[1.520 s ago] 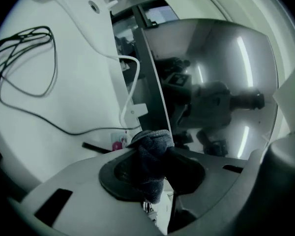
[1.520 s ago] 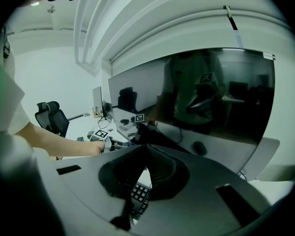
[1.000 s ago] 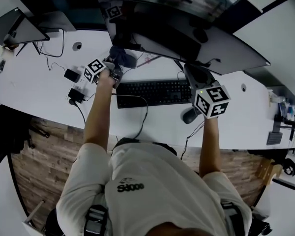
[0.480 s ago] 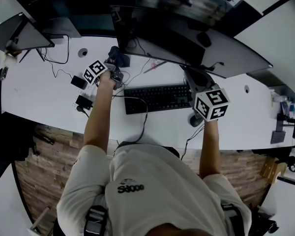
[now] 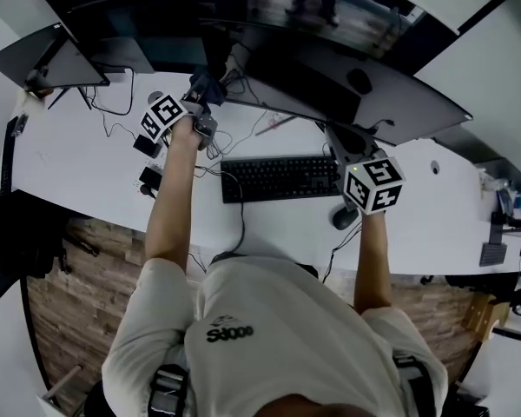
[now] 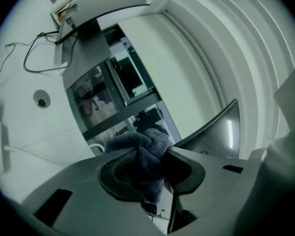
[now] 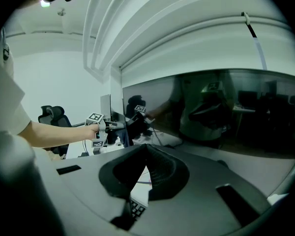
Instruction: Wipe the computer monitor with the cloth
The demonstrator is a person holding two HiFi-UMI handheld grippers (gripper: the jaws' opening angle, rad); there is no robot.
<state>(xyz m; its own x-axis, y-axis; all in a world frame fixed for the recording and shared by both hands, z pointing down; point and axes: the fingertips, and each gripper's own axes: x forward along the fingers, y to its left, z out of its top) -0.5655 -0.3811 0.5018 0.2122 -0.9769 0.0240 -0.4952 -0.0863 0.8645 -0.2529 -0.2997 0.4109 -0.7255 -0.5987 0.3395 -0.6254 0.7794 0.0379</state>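
- The left gripper (image 5: 207,99) sits in the upper left of the head view, its jaws clamped on the dark bunched cloth (image 6: 146,149).
- The cloth is held above the white desk (image 5: 61,159), right at the left end of the curved monitor (image 5: 365,85).
- The right gripper (image 5: 346,142) hangs right of centre, near the right end of the keyboard (image 5: 278,178). Its jaws are closed tip to tip, with nothing between them.

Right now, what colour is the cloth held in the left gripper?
The cloth is dark blue-grey, best seen in the left gripper view.
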